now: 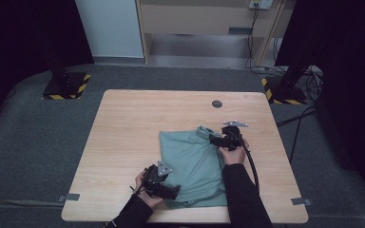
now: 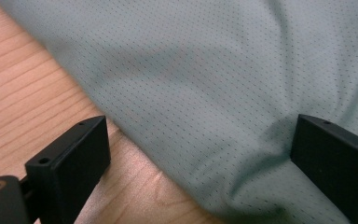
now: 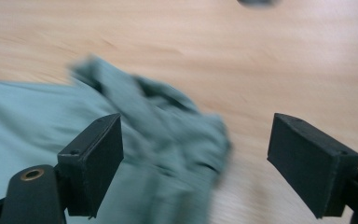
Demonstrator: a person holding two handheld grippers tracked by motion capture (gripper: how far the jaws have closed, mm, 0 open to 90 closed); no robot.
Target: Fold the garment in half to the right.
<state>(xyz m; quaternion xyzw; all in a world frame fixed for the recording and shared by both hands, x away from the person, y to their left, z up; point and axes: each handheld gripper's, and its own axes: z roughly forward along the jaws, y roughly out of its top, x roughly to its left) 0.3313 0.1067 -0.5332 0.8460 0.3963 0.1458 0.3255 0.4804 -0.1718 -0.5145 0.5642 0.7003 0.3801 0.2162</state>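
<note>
1. Teal mesh shirt (image 1: 192,166), folded to a rough rectangle, lies lower centre of the high view on the wooden table (image 1: 123,123). Long axis runs from the near table edge up toward the frame's top; a bunched collar end (image 1: 205,131) sticks out at its upper right corner.
2. Right gripper (image 1: 217,139) sits at that upper right corner, jaws pointing frame-left into the bunched cloth. In the right gripper view the jaws stand wide apart, the crumpled collar end (image 3: 177,126) between them, nearer the left jaw; no pad presses on it. View is blurred.
3. Left gripper (image 1: 171,191) rests at the shirt's lower left corner, near the table's front edge. In the left gripper view the jaws are apart, straddling the shirt's edge (image 2: 135,135): left jaw over bare wood, right jaw against a fold of fabric. Nothing clamped.
4. Key relation: the loose bunch lies straight ahead of the right gripper and far from the left. Judgement: the right takes the bunch next; the left anchors the opposite corner.
</note>
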